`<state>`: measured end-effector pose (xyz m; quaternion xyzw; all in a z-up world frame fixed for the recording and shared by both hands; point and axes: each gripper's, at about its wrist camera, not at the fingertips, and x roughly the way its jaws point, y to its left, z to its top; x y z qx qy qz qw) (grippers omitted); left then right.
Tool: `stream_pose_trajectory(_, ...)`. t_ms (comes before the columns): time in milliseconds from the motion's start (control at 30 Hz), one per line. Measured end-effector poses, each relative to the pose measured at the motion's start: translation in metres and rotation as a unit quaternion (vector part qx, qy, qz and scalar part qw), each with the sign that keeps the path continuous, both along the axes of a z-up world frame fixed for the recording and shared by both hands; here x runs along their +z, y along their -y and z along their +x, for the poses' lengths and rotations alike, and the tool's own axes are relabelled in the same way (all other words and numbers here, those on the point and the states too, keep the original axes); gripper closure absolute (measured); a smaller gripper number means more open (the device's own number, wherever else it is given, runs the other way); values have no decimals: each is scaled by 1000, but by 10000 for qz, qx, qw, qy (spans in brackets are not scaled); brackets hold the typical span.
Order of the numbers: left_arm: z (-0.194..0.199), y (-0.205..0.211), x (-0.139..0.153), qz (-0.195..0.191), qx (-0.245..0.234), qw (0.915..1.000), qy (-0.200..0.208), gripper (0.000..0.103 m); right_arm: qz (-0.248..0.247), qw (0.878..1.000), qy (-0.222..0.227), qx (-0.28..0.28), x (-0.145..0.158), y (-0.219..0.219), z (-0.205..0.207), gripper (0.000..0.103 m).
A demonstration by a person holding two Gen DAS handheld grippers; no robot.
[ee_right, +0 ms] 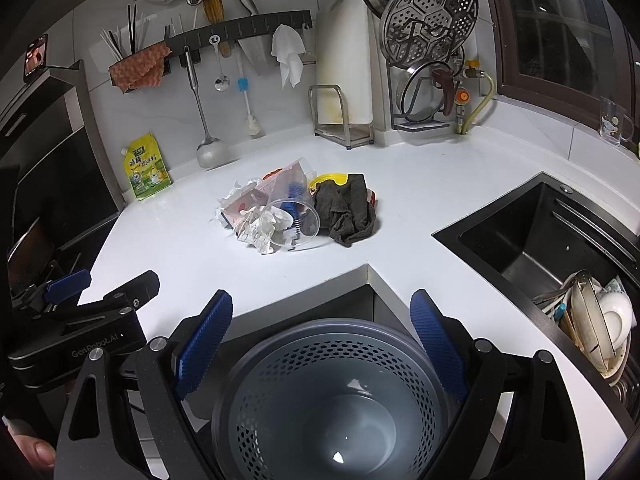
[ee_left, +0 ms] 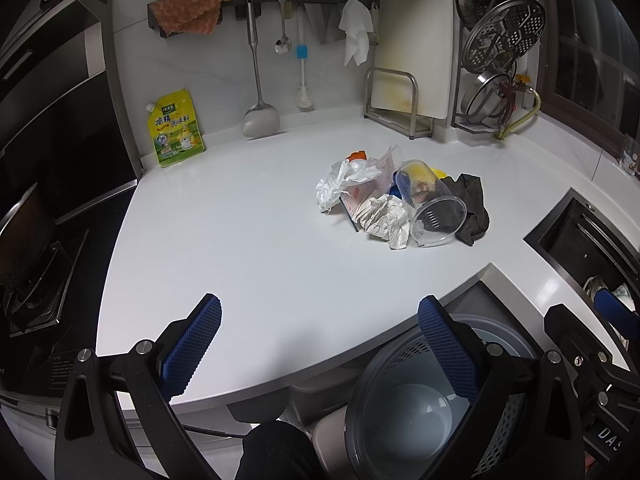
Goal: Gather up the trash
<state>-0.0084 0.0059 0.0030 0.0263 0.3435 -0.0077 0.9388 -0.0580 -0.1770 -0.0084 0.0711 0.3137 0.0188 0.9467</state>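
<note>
**Trash heap on worktop, both tongs empty, bin below**

Left wrist view. Left tongs (ee_left: 320,344): spread wide, nothing between the pads. Ahead and slightly right of them, well apart, on the white worktop (ee_left: 240,240): one heap of trash. Contents: crumpled white plastic bag (ee_left: 340,184); crumpled paper (ee_left: 384,220); clear plastic cup (ee_left: 434,208) lying on its side, mouth toward the tongs; dark grey cloth (ee_left: 474,204) touching the cup's right side. Directly below the right pad, off the worktop edge: perforated grey bin (ee_left: 424,408), appears empty. Right tongs (ee_left: 592,344) partly visible at the far right.

Right wrist view. Right tongs (ee_right: 320,344): spread wide, empty, hanging over the bin (ee_right: 332,392). The heap sits ahead, slightly left; cup (ee_right: 290,220) and cloth (ee_right: 348,208) are nearest. Sink (ee_right: 520,240) to the right.

Handling, judged: all items light. Paper and bag are soft and compress, so pinch any raised fold. The cup is thin, slippery and liable to roll or crush, so grip across its rim. The cloth is limp, so take a bunched ridge.
</note>
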Motion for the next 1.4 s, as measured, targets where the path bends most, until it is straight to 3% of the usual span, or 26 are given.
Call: stream_pose_trajectory(1400, 1, 2, -6, -22, -5, 10000, -37, 6, -20, 10000, -20, 1, -5, -1, 2, 17)
